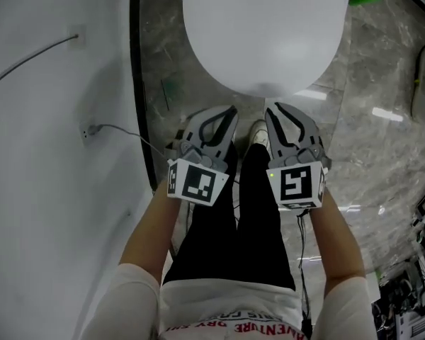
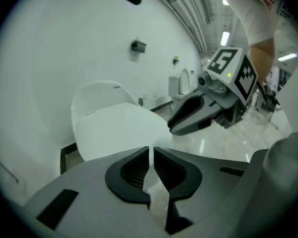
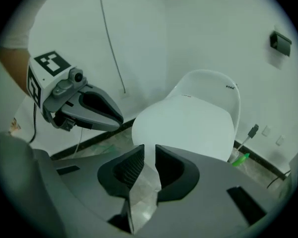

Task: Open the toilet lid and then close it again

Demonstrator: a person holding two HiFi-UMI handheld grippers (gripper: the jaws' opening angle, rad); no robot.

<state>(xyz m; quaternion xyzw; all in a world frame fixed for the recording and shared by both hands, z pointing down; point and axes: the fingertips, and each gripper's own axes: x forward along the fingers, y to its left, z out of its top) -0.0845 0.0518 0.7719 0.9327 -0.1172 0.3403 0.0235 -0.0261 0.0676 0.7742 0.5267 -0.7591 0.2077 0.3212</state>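
My left gripper (image 1: 229, 112) with jaws pressed together on nothing, my right gripper (image 1: 271, 110) just beside it, jaws all but together and empty too, both angled down near the front edge of the closed white toilet lid (image 1: 262, 27), grey marble floor (image 1: 382, 140) around.

We wear a white top (image 1: 230, 316) with red lettering at its hem, white sleeves (image 1: 131, 299) and black trousers (image 1: 249, 225). A pale shoe (image 1: 258, 132) shows past the trousers. Flanking the trousers, the left gripper (image 1: 230, 110) and right gripper (image 1: 273, 110) are grey with black-lined jaws. Each carries a white marker cube (image 1: 197, 181) with black squares. A thin black cable (image 1: 302, 261) runs beside the trousers.
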